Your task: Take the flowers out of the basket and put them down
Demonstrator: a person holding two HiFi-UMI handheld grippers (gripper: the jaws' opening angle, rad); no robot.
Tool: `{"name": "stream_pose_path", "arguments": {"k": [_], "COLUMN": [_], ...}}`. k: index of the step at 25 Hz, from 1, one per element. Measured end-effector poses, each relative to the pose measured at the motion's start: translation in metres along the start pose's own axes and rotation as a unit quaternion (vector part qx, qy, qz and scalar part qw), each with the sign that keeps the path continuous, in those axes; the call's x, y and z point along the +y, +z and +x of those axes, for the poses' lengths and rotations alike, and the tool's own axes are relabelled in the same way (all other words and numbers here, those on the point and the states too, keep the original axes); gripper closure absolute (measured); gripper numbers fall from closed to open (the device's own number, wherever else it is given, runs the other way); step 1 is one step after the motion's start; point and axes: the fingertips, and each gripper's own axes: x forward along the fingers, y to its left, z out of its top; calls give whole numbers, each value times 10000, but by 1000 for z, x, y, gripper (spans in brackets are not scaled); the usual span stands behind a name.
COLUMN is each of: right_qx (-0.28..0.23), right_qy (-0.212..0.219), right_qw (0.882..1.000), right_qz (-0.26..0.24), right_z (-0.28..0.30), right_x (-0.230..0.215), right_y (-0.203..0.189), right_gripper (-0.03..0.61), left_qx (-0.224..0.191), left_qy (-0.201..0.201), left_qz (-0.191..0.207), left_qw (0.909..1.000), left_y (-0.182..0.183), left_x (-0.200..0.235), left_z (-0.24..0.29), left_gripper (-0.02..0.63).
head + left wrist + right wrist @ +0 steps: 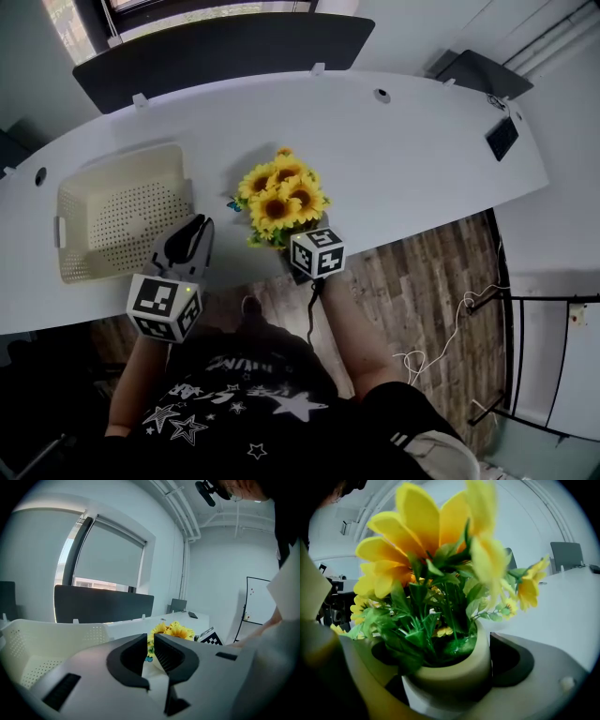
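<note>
Smooth curved white table point(422, 159); perforated cream basket point(120, 225); right claw point(443, 665) clamps round sunflower pot point(454, 684); left claw point(150, 643) narrow, empty.

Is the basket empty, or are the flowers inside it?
Empty. The basket shows a bare perforated floor; the potted sunflowers are outside it, gripped by the right claw.

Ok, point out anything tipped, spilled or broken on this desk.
Nothing stands out. The sunflowers sit upright in their pot, clamped in the right tongs near the desk's front edge. The basket stands empty and level at the left. No spill or damage shows.
</note>
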Motion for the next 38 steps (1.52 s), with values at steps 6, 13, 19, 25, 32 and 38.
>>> {"name": "stream_pose_path", "arguments": {"k": [6,13,19,25,32,38], "right_qx": [-19,16,-45,103,-43,-181], "right_qy": [-123,-270,-396,-502,-969,-1468], "right_qw": [9999,9988,9987,9986,9951,9890], "right_qz": [-119,-416,-302,-105,-215,-16], "right_z": [7,7,7,-7,-32,-47], "right_x": [2,3,4,7,7,17], "right_y": [-8,-11,-15,-24,-26,-27], "right_gripper": [35,34,34,32,34,34], "left_qx": [56,61,-48,-268,-343,-350], "left_qy": [-37,-20,-23,-34,-248,-624], "left_qz": [5,-40,-90,5,-76,9], "left_qw": [10000,10000,9999,9996,9991,9974], "left_y": [-1,2,5,22,20,18], "left_x": [1,-1,4,10,17,25], "left_z": [2,4,1,-6,-24,-48], "left_gripper": [566,566,566,566,566,566]}}
